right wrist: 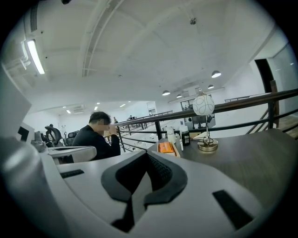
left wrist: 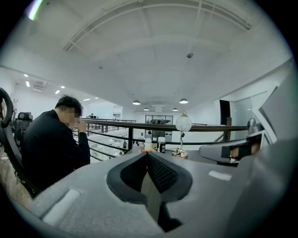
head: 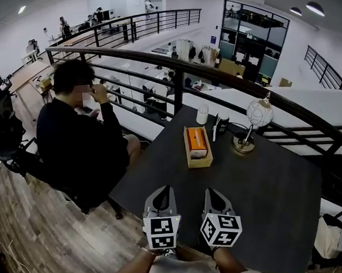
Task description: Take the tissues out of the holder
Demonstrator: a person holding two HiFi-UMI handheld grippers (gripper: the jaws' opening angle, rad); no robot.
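Observation:
A wooden tissue holder (head: pixel 197 147) with an orange tissue pack in it lies on the dark table (head: pixel 269 190), at the far middle. It also shows small in the right gripper view as the holder (right wrist: pixel 166 148), and its orange top (left wrist: pixel 147 150) peeks just past the jaws in the left gripper view. My left gripper (head: pixel 160 200) and right gripper (head: pixel 216 200) rest side by side at the table's near edge, well short of the holder. Both are shut with nothing between the pads, as the left gripper (left wrist: pixel 147 156) and right gripper (right wrist: pixel 148 156) show in their own views.
Behind the holder stand a white bottle (head: pixel 202 114), a dark bottle (head: pixel 222 125) and a globe lamp (head: pixel 257 114) on a brass base. A black railing (head: pixel 171 62) runs along the table's far side. A person in black (head: pixel 77 143) sits at the left.

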